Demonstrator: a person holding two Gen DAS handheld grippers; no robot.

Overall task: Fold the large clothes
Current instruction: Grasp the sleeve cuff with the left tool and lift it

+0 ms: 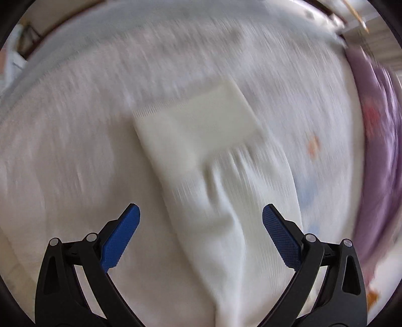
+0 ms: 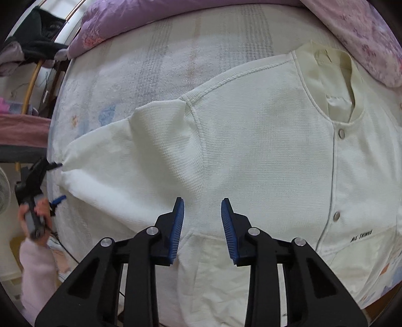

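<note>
A cream snap-button jacket [image 2: 263, 140] lies spread flat on a white bed cover [image 2: 176, 50], collar toward the far right. One sleeve [image 2: 105, 161] stretches left to the bed's edge. In the left wrist view the sleeve [image 1: 213, 156] runs away from me, blurred by motion. My left gripper [image 1: 201, 211] is open wide and hovers over the sleeve, holding nothing; it also shows in the right wrist view [image 2: 56, 182] at the sleeve's cuff. My right gripper [image 2: 202, 203] is open over the jacket's body below the armpit, empty.
A purple floral quilt [image 2: 176, 17] lies bunched along the far side of the bed and shows in the left wrist view [image 1: 377, 151] at the right. Dark clothes [image 2: 37, 32] hang on a rack at the far left. A fan [image 2: 3, 191] stands beside the bed.
</note>
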